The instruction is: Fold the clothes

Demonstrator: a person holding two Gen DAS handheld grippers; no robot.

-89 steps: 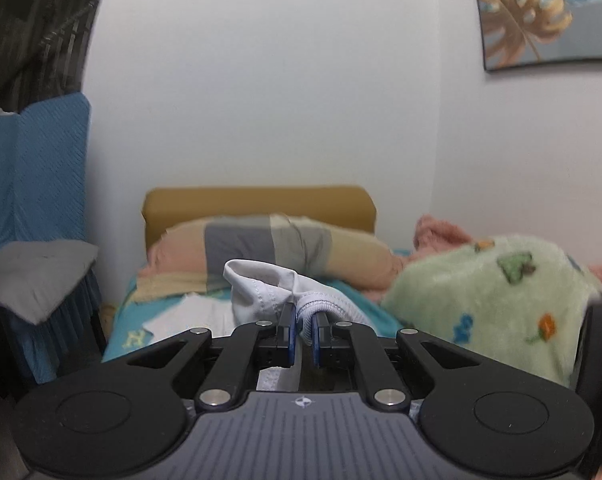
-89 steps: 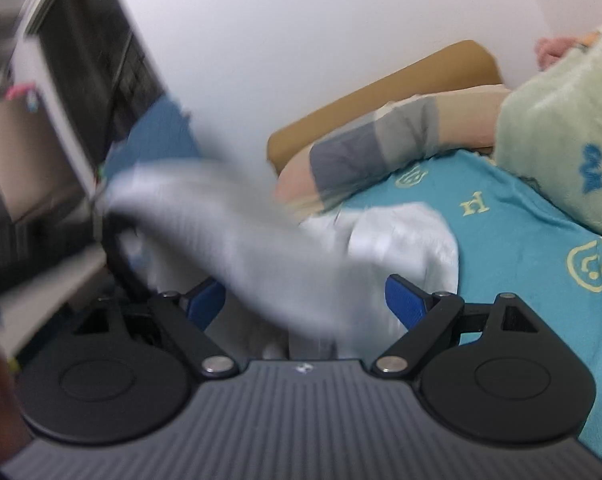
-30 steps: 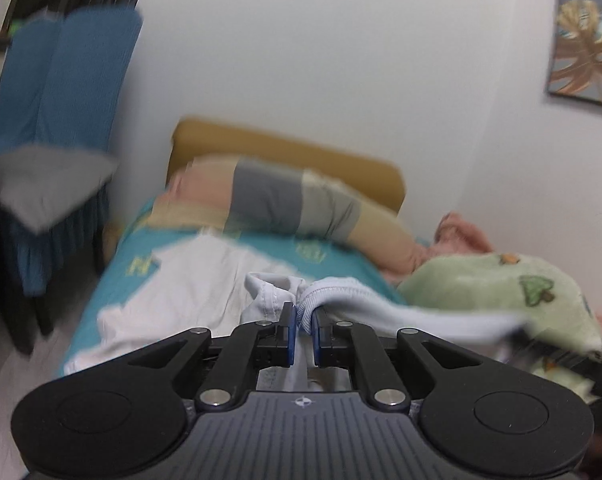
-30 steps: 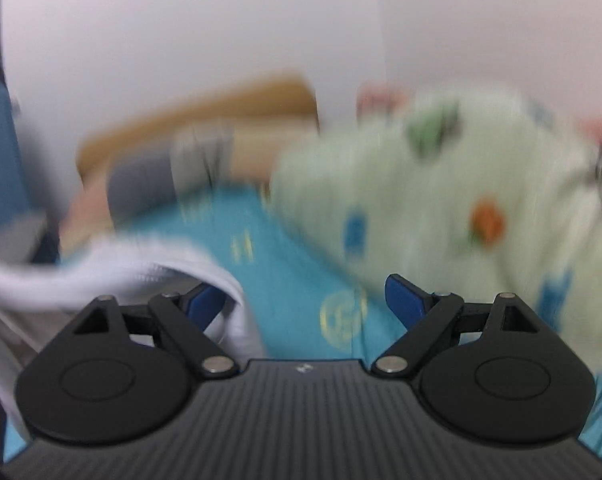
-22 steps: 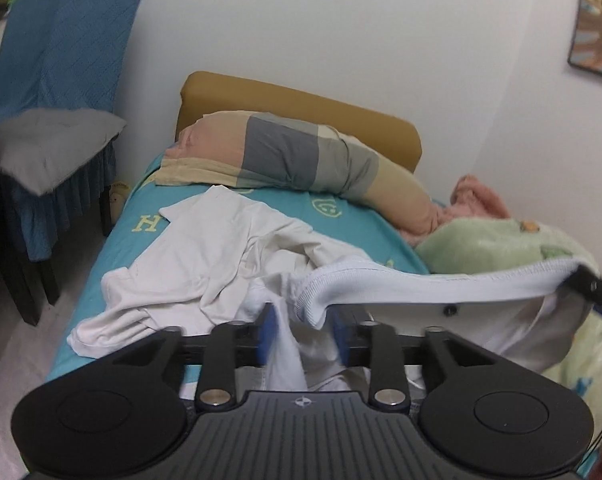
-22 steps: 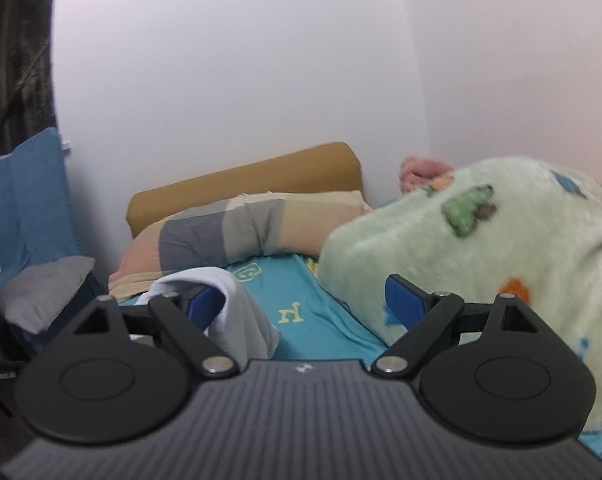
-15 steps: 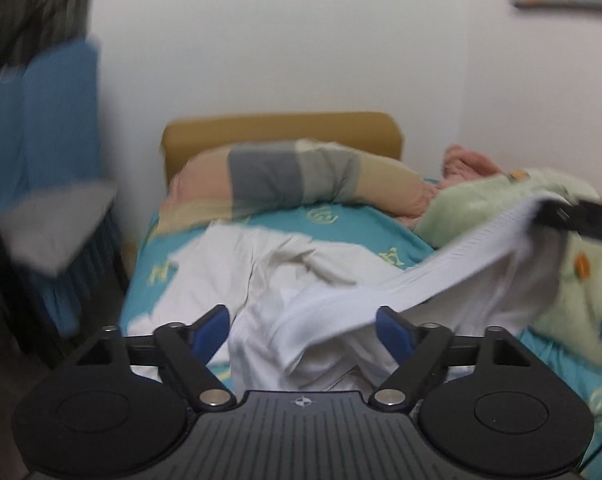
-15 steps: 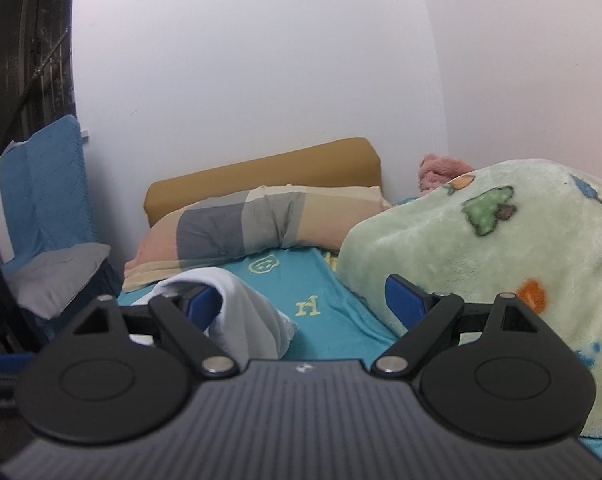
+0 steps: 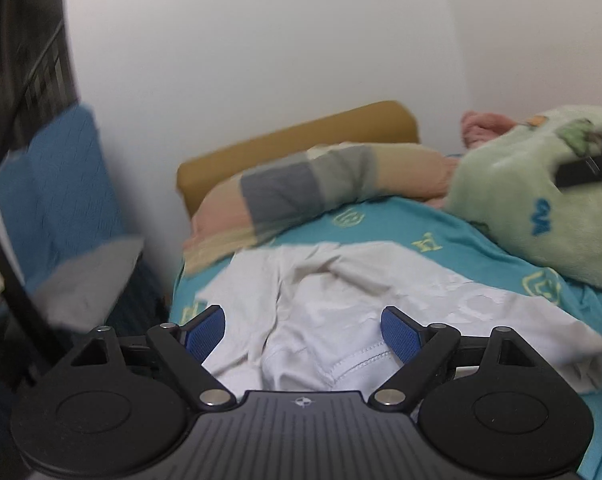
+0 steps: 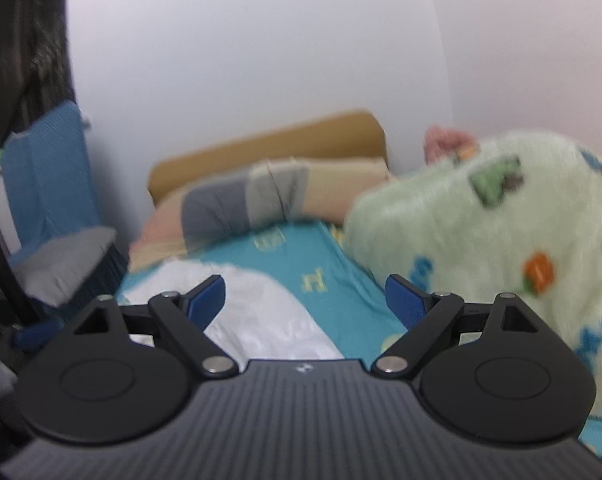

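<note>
Left gripper (image 9: 303, 330) and right gripper (image 10: 305, 296) both gape wide, holding nothing; white garment (image 9: 341, 304) lies crumpled below the pillow (image 9: 313, 188), a blind pinch risks bunching layers

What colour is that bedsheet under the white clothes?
The bedsheet is teal with yellow letter-like prints, clearest in the right wrist view.

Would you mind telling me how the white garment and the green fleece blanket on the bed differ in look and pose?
The white garment is plain and thin; the green fleece blanket is fluffy, with coloured cartoon prints. The garment lies spread low and wrinkled on the teal sheet; the blanket is heaped in a tall mound. The garment is directly ahead of the left gripper; the blanket lies off to the side. Neither is gripped.
</note>
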